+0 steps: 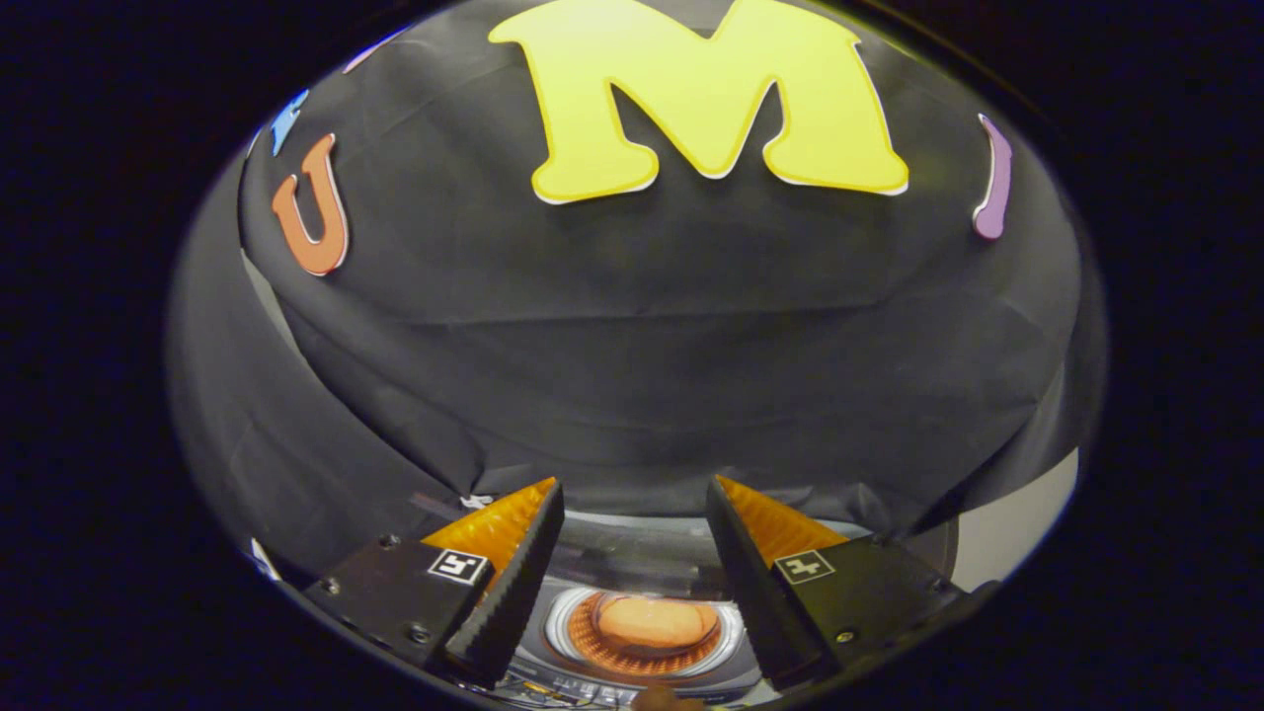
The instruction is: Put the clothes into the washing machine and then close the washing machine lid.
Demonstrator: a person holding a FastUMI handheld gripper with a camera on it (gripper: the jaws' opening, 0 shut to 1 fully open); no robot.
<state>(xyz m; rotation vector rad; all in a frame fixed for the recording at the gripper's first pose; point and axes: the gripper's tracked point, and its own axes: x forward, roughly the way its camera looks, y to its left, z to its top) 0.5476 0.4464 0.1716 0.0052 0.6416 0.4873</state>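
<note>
An orange garment (657,620) lies inside the washing machine's (632,553) open round drum.

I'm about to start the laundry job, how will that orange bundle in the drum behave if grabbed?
The orange bundle looks soft and rounded in the drum, so probably floppy and light. It may sag or trail when lifted. The claw is open above it, holding nothing.

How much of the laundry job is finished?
Something orange, likely the clothes, already sits in the washing machine's round drum. The tool hangs above it, fingers open and holding nothing. I cannot see the lid clearly, but the drum looks uncovered, so closing it seems left.
</note>
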